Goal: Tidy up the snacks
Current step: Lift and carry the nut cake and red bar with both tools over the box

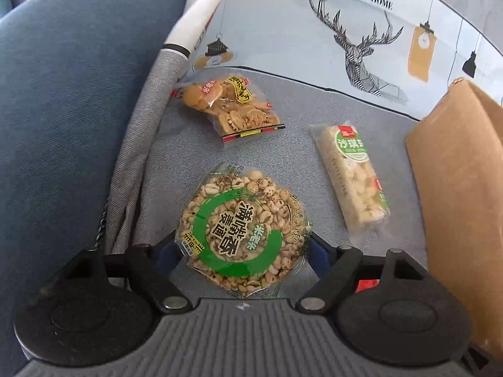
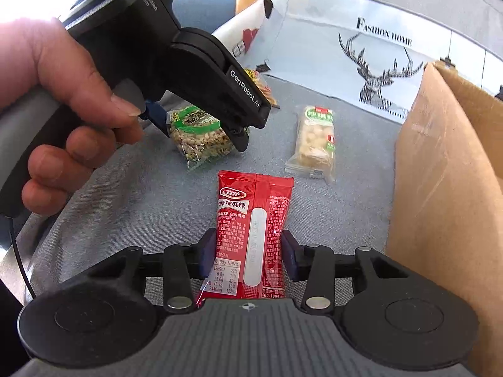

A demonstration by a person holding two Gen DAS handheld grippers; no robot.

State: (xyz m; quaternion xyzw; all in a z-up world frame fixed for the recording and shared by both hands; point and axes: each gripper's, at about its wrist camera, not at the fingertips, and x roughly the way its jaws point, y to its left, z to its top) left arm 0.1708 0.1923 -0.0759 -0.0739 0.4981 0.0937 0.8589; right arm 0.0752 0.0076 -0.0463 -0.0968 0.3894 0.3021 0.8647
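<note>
Clearly both grippers are at the pick-up stage of sorting the snacks, each closing on a packet that lies on the grey fabric surface (image 1: 283, 144), with the open brown cardboard box (image 2: 446, 169) standing at the right as the likely place for them.

Left gripper (image 1: 243, 251): its blue-padded fingers (image 1: 320, 254) sit on either side of the round clear packet of puffed grains with a green ring label (image 1: 243, 232). The jaws are spread about as wide as the packet, and the pads look to be touching or just beside its edges; I cannot tell whether they grip it yet. In the right wrist view the same packet (image 2: 201, 138) shows between the fingers under the person's left hand (image 2: 63, 110).

Right gripper (image 2: 248, 254): its jaws stand narrower, astride the near end of the long red foil sachet (image 2: 254, 229), pads pressed against or just touching its two sides; a firm pinch is not certain.

Further off lie a long clear bar of pale puffed rice with a green label (image 1: 352, 179), at the right near the box, and a clear bag of small round biscuits (image 1: 232, 106), far left.

Next, each pair of jaws would need to close fully, lift its packet off the fabric and carry it right, over the box wall. Both wrappers are slippery and crushable, so a gentle squeeze seems wise.
</note>
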